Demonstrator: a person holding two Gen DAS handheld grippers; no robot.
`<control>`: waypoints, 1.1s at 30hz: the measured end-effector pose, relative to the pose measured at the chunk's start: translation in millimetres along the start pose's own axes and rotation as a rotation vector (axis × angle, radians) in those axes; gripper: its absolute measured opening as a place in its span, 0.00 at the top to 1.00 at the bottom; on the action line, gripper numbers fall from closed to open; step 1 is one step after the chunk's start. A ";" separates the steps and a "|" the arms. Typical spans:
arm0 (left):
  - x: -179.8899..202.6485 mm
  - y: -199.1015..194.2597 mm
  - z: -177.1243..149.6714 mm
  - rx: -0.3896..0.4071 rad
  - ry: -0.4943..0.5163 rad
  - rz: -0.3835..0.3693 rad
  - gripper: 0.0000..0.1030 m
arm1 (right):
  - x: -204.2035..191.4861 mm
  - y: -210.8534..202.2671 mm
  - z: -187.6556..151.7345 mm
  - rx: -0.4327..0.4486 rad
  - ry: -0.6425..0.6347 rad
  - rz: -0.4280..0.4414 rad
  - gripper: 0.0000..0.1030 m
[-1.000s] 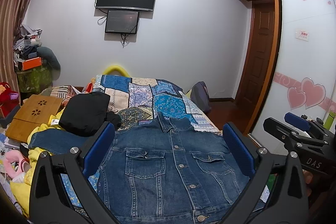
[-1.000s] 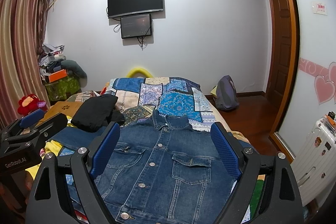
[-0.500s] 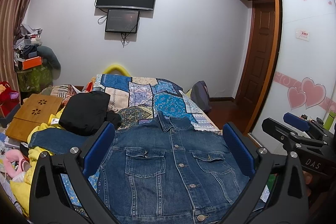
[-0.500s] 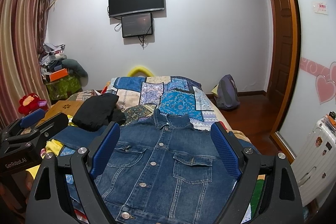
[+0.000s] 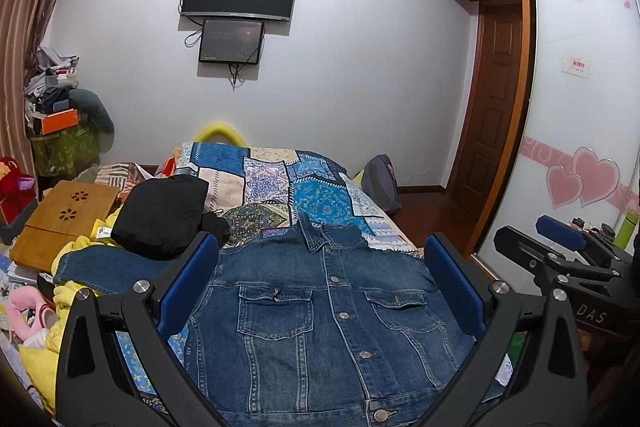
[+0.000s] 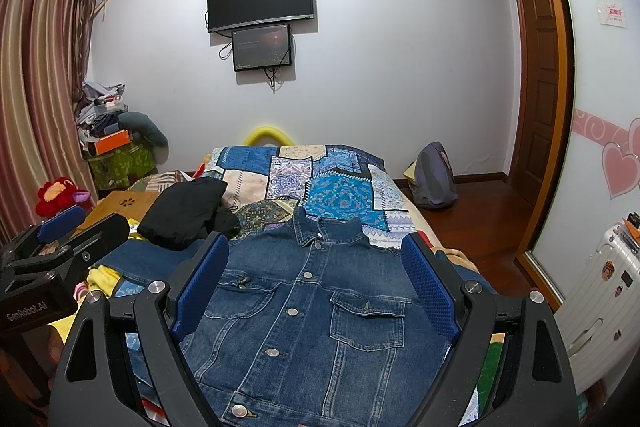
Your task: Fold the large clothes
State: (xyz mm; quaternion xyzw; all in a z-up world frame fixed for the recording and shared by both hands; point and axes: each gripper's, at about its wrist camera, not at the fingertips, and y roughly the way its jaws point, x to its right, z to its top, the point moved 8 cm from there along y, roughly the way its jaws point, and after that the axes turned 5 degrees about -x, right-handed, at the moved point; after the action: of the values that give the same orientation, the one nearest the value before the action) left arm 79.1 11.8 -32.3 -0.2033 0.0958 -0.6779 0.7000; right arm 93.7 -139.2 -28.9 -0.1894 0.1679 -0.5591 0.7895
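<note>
The denim jacket [image 5: 320, 311] lay flat on the bed [image 5: 280, 179], front up, collar away, its long axis running straight ahead. The left gripper [image 5: 322, 279] and right gripper [image 6: 316, 279] hovered above it side by side, jaws spread wide and holding nothing, neither clearly nearer.

"DAS" on right tool [image 5: 560, 259]; "GenRobot.AI" on left tool [image 6: 64, 239]

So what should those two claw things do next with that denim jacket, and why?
Probably lower both toward the denim jacket and take hold near its sides. It lies flat on the bed, buttoned, collar away, not yet folded. The left gripper and right gripper both stand open above it, holding nothing, so a grasp likely comes first.
</note>
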 end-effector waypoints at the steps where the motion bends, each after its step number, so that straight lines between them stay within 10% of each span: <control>1: -0.1 -0.2 0.1 0.000 0.001 -0.001 0.00 | -0.2 0.1 -0.2 0.000 0.000 0.000 0.16; 33: -44.4 35.5 17.7 -0.007 -0.006 0.080 0.00 | 0.7 54.1 15.3 -0.046 -0.048 -0.008 0.16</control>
State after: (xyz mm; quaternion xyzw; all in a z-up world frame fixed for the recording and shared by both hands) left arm 115.9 58.3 -37.4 -0.2038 0.1040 -0.6484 0.7261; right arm 145.5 -121.8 -42.0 -0.2213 0.1611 -0.5536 0.7865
